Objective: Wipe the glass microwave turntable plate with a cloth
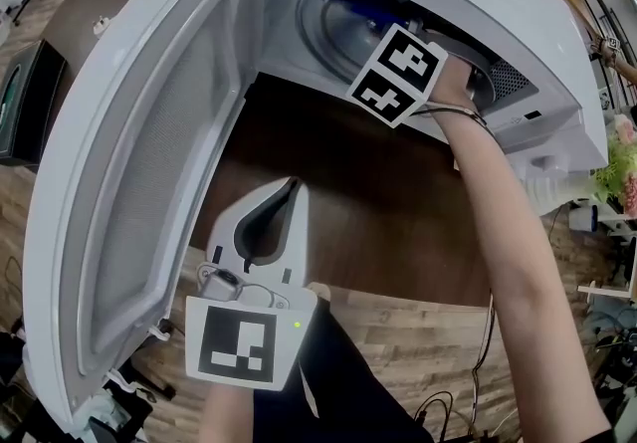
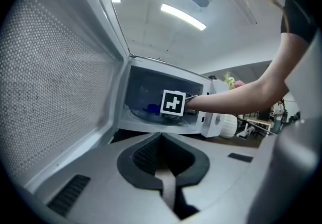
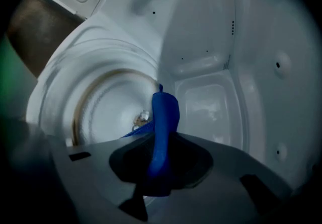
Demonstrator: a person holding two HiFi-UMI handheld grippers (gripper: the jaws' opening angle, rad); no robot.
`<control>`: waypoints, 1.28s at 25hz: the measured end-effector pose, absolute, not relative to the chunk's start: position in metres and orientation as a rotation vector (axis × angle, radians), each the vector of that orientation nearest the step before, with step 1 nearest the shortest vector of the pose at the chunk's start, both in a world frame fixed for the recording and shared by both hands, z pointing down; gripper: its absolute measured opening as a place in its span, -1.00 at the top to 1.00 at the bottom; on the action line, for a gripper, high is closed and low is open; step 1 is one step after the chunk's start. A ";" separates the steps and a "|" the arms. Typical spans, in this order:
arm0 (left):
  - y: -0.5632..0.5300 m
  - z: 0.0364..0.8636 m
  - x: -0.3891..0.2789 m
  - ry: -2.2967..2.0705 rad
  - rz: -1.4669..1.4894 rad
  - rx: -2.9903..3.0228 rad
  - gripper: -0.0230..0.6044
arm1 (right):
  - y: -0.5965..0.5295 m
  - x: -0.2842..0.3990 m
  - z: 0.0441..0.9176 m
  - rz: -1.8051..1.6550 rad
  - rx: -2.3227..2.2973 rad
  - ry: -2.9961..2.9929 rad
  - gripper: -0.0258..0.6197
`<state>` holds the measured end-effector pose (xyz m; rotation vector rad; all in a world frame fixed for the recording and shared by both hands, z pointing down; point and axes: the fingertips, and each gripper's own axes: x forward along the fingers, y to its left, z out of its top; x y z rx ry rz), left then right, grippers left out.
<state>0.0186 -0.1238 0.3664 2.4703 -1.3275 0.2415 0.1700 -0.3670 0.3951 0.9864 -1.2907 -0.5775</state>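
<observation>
**A:** Where are the right tongs [image 3: 162, 136]?

**B:** Deep inside the microwave [image 1: 518, 23]. Only their marker cube [image 1: 398, 73] and the person's forearm [image 1: 508, 252] show at the mouth of the cavity in the head view.

**A:** And what are they doing?

**B:** They are clamped on a blue cloth [image 3: 164, 112]. A fold of it stands up past the tips, and a smaller corner trails off to their left.

**A:** Where is the plate?

**B:** The glass turntable plate [image 3: 95, 117] lies on the cavity floor, just ahead of the right tongs and mostly to their left. The cloth hangs over its right-hand part. I cannot tell whether it touches the glass.

**A:** And the left tongs [image 1: 291, 190]?

**B:** They are outside the microwave, above the dark brown table [image 1: 398, 222]. Their tips are pressed together with nothing between them, and they point towards the open cavity, well apart from the right tongs.

**A:** What about the door?

**B:** The door [image 1: 129, 192] is swung wide open to the left of the left tongs, with its perforated inner panel facing them.
</observation>
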 end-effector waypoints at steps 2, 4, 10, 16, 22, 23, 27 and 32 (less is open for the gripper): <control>-0.124 0.365 0.021 -1.315 0.241 2.481 0.92 | -0.369 0.181 0.396 -0.551 0.998 -1.269 0.72; -0.124 0.365 0.023 -1.307 0.250 2.495 0.92 | -0.371 0.190 0.397 -0.528 0.999 -1.240 0.72; -0.126 0.367 0.025 -1.304 0.259 2.511 0.92 | -0.374 0.214 0.400 -0.436 1.004 -1.141 0.75; -0.126 0.365 0.027 -1.300 0.250 2.515 0.92 | -0.373 0.234 0.403 -0.297 1.033 -1.096 0.77; -0.125 0.365 0.026 -1.297 0.256 2.521 0.92 | -0.373 0.233 0.398 -0.303 1.044 -1.103 0.76; -0.125 0.366 0.026 -1.297 0.257 2.518 0.92 | -0.374 0.230 0.393 -0.325 1.053 -1.113 0.75; -0.127 0.371 0.025 -1.303 0.266 2.502 0.92 | -0.376 0.206 0.364 -0.464 1.129 -1.182 0.73; -0.127 0.370 0.020 -1.323 0.274 2.492 0.92 | -0.360 0.163 0.352 -0.540 1.156 -1.355 0.72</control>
